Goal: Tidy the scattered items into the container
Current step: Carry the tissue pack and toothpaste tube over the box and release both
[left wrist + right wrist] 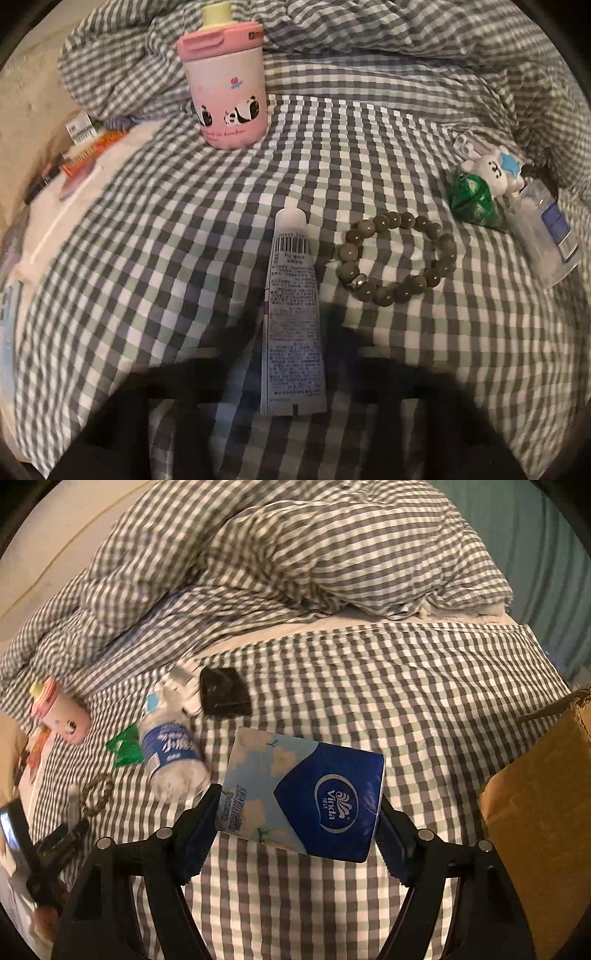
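Holding the tissue pack (pixel 301 794), the right hand-held gripper (pixel 295 834) nears the box (pixel 543 812); the left hand-held gripper (pixel 291 398) pinches the tube (pixel 291 321); bottle (pixel 225 99) and beads (pixel 395 254) wait on the bed (pixel 184 258).

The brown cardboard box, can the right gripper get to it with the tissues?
Probably yes. The right gripper, jaws clamped on the blue and white tissue pack, has the brown cardboard box just beside it, with only bare checked bedsheet between them.
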Motion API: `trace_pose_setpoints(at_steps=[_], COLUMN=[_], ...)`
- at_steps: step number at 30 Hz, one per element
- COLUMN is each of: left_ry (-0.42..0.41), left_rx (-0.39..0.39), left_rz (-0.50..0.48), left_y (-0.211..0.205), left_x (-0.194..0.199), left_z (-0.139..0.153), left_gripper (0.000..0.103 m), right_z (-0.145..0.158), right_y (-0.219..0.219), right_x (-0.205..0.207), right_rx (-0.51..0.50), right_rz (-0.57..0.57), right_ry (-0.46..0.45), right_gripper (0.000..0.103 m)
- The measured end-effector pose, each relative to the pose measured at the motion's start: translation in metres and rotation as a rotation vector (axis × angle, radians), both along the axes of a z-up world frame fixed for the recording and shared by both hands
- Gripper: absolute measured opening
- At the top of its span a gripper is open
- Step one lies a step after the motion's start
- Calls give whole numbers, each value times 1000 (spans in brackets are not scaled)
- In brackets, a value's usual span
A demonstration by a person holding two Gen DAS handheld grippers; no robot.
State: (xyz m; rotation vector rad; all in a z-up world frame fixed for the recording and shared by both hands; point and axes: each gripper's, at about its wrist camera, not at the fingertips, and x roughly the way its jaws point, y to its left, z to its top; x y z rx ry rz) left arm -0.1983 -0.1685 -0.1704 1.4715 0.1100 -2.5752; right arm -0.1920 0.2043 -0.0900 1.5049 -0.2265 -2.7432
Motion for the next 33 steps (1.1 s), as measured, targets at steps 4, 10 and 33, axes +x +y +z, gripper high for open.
trace_pose_setpoints(at_steps=[4, 10, 33], left_ry=[42, 99, 221], left_rx=[-10, -3, 15], left_rz=[-3, -50, -395], left_y=[3, 15, 185], left_x=[11, 29, 93], left_z=[16, 53, 156], left_gripper=[29, 29, 29], right_z=[2, 14, 105], right_y=[-7, -17, 84], right_x=[7, 22, 142], right_rx=[4, -6, -7], right_rz=[17, 45, -77], right_ry=[0, 13, 158], right_gripper=[76, 76, 76])
